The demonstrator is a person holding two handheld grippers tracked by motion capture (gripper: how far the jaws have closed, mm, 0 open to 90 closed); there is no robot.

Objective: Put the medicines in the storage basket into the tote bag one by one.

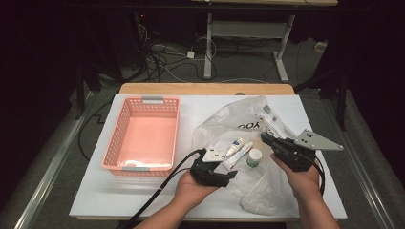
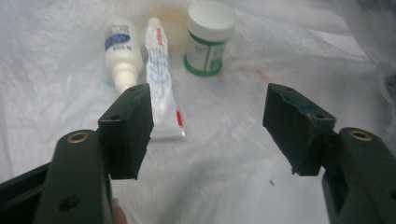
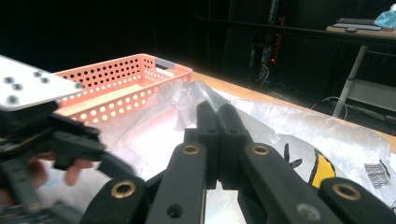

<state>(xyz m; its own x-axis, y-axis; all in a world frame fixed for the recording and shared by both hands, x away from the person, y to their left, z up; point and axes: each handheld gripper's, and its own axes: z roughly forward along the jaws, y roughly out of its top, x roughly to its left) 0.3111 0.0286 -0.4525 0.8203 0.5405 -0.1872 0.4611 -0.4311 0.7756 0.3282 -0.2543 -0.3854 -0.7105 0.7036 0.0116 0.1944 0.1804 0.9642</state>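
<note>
left tool (image 2: 208, 128) gapes just short of the tube (image 2: 161, 79), nothing between.

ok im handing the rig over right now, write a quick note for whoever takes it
Left tool: open, nothing between the pads, aimed at the items.
Right tool: shut; whether it pinches the plastic bag is unclear.
Things: small white bottle, tube and green-labelled jar sit side by side on the bag. Pink basket stands to the left of the bag, nothing visible in it.
Done: items are out on the bag, none in the basket.
Left: probably pick up each item and place it in the basket.
</note>
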